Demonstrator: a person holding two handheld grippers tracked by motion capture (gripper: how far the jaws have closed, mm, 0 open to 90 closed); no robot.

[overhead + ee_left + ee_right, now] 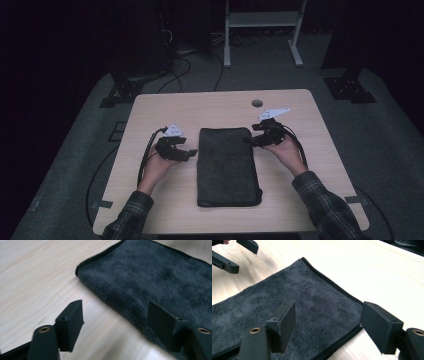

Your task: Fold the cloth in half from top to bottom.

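1. Two hand-held grippers are out over the bench (150,107), one on each side of a dark folded towel (227,167).
2. That towel lies flat in the middle of the light wood bench, long side running away from the person, looks like it's folded into a narrow rectangle with a stitched black edge.
3. Left hand-held gripper (189,153) sits just beside the towel's left edge, near the far half. In the left gripper view its jaws are spread, one over bare wood and the other over the fuzzy cloth, with the towel's edge running between them. Nothing is pinched, the pads aren't pressing on anything as far as I can see.
4. Right hand-held gripper (252,140) is at the towel's far right corner area. In the right gripper view the jaws are spread too, straddling the towel's hemmed edge (332,287), one pad above the cloth and the other above the wood just off the edge. Can't tell if the tips touch the fabric, but they're not clamped on it.
5. Both forearms come in from the near side in plaid sleeves (327,210), cables trailing off each gripper.
6. Small round hole (257,103) in the bench near the far edge, well apart from the towel.
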